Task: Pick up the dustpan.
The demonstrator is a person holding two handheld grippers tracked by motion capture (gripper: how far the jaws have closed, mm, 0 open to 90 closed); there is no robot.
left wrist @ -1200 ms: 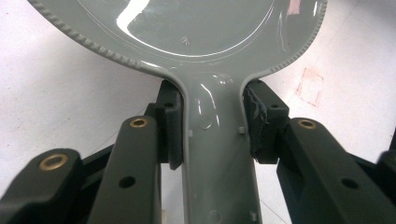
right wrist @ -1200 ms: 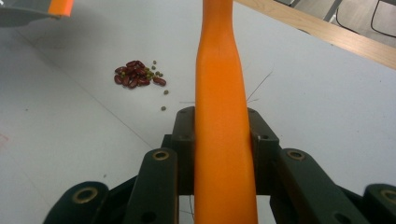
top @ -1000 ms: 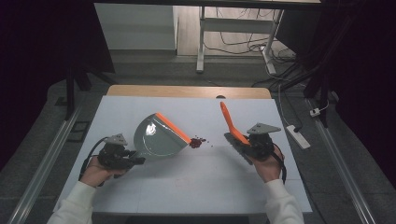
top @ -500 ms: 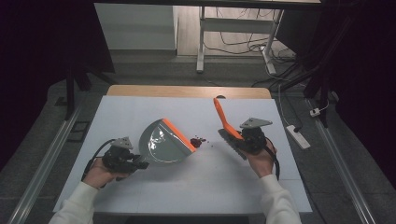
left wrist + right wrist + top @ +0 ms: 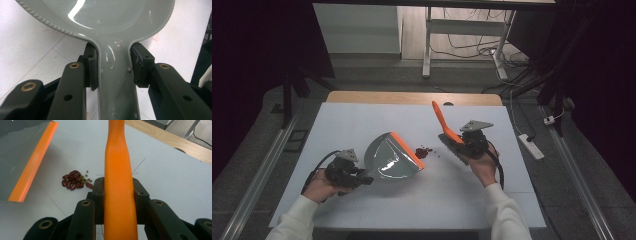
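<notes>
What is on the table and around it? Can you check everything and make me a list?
Surface: white table, wooden strip at its far edge.
Job's things: grey dustpan with orange lip, tilted toward a small pile of red and green beans; orange-handled brush on the other side of the pile.
Clutter: nothing seen.
Grippers: left gripper shut on the dustpan's handle; right gripper shut on the brush handle.
Cables: one trails from each gripper; more lie on the floor behind the table.
Surroundings: power strip on the floor at right, white desk legs beyond, dark room.
</notes>
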